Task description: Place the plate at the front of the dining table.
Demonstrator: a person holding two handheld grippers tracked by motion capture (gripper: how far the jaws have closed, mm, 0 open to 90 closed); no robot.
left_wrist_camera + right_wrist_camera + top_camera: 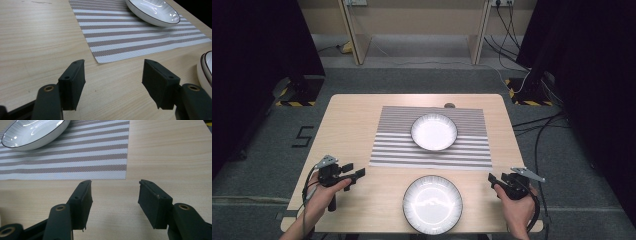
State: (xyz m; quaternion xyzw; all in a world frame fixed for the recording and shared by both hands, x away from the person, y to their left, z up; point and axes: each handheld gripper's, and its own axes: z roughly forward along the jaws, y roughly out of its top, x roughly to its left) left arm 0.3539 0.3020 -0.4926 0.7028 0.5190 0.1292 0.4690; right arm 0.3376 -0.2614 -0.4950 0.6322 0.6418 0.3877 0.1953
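Two white bowls with dark rims are on the wooden table. The far bowl sits on a striped placemat. The near bowl rests on bare wood by the front edge. My left gripper stands open left of the near bowl, nothing between its jaws. My right gripper stands open right of that bowl, holding nothing.
The placemat's near edge lies just ahead of both grippers. Bare wood stretches left of the mat and along the table's right side. Cables trail over the grey floor to the right, and a wooden frame stands beyond the table.
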